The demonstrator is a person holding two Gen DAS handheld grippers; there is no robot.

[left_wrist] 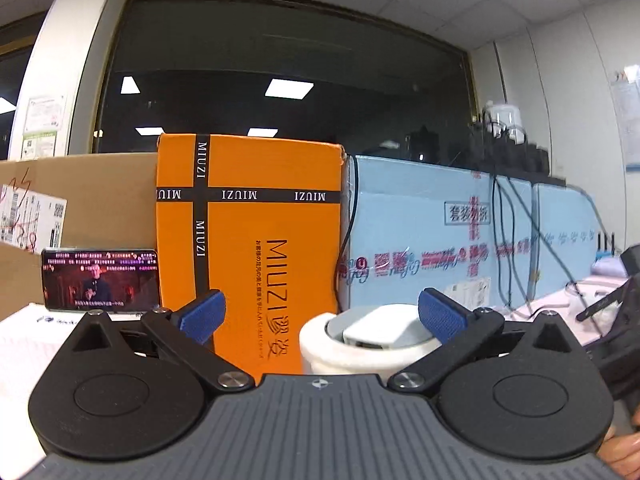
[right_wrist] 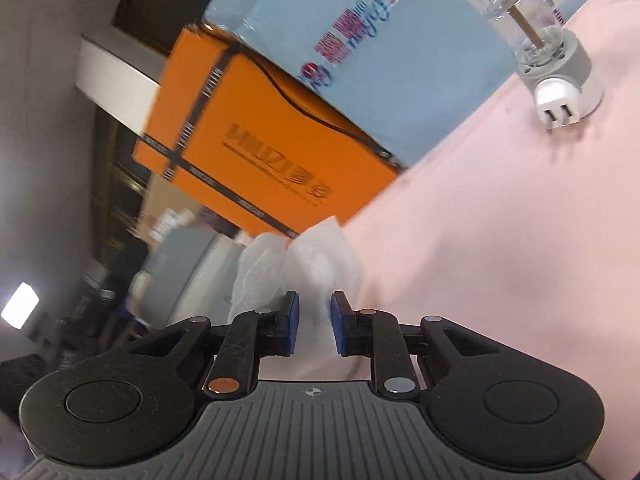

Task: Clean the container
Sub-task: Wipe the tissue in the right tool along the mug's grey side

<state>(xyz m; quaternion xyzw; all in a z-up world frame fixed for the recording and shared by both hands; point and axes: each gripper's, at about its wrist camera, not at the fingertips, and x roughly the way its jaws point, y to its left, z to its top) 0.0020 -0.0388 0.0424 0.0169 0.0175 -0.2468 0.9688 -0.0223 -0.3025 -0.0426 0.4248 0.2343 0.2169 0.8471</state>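
My left gripper (left_wrist: 320, 314) is open, with its blue pads wide apart. A white round container (left_wrist: 360, 346) with a grey rim and a white piece inside sits low between the fingers, nearer the right one; contact cannot be told. My right gripper (right_wrist: 314, 320) is shut on a crumpled white tissue (right_wrist: 304, 264) that sticks out ahead of the blue pads, above the pink table (right_wrist: 500, 240). A clear cup on a white base (right_wrist: 552, 64), with a wooden stick inside, stands far off at the upper right of the right wrist view.
An orange MIUZI box (left_wrist: 248, 240) and light blue cartons (left_wrist: 460, 232) stand right behind the container. A phone (left_wrist: 100, 280) playing video leans on a brown carton (left_wrist: 80, 200) at left. Black cables (left_wrist: 504, 240) hang over the blue cartons.
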